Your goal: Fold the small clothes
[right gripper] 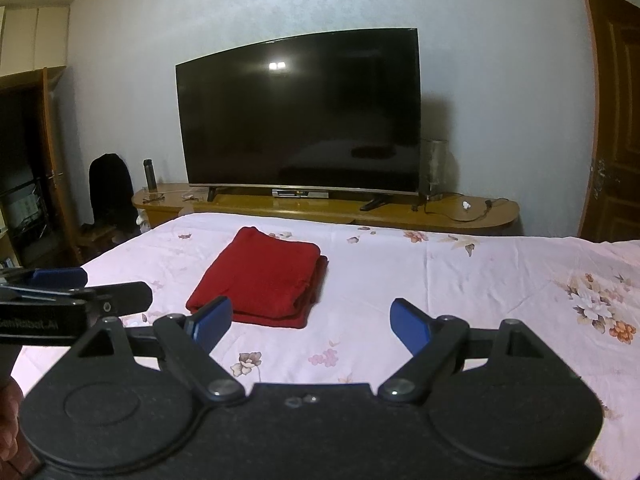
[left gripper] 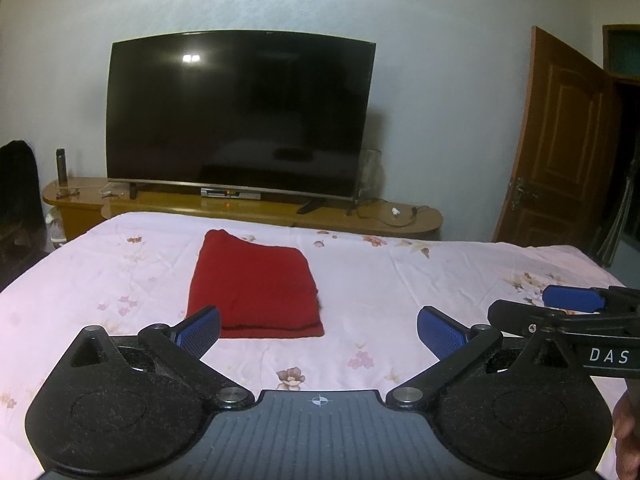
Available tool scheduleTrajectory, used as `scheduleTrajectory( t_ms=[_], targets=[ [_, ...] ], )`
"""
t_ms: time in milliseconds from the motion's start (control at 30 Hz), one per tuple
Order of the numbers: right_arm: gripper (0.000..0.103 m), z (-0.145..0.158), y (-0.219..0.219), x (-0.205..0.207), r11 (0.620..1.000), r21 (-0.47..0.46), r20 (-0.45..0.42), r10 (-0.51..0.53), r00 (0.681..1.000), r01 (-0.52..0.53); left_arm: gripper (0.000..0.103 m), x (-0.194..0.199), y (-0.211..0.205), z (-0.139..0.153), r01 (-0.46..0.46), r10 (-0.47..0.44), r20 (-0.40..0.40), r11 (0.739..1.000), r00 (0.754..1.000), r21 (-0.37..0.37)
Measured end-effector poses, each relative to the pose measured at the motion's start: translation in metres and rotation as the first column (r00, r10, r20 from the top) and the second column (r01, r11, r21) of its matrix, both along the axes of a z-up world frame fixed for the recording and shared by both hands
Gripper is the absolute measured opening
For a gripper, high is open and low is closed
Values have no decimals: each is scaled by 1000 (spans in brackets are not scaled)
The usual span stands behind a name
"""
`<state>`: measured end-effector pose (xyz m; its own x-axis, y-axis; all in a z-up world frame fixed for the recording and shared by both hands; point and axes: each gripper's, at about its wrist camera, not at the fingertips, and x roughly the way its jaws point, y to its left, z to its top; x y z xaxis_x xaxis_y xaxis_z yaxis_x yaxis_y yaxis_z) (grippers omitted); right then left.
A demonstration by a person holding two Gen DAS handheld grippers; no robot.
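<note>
A red garment (left gripper: 254,286) lies folded into a neat rectangle on the pink floral bedsheet (left gripper: 400,280). It also shows in the right wrist view (right gripper: 260,280), with stacked layers visible along its right edge. My left gripper (left gripper: 318,334) is open and empty, held above the sheet just in front of the garment's near edge. My right gripper (right gripper: 310,322) is open and empty, held to the right of the garment's near corner. Each gripper appears side-on at the edge of the other's view.
A large dark TV (left gripper: 240,116) stands on a low wooden cabinet (left gripper: 400,216) beyond the bed's far edge. A brown door (left gripper: 556,140) is at the right. A dark chair (right gripper: 110,188) and a bottle (right gripper: 149,174) stand at the left.
</note>
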<state>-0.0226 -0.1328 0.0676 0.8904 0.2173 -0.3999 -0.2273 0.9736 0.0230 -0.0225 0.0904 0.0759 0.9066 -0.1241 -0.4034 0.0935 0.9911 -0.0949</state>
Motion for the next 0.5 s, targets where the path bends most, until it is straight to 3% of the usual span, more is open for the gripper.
scheduleTrajectory(
  t_ms=[500],
  targets=[
    [86, 2, -6, 4, 1000, 4, 2, -1, 1000, 1, 103, 3, -3, 0, 1, -1, 4, 1000, 1000, 5]
  ],
)
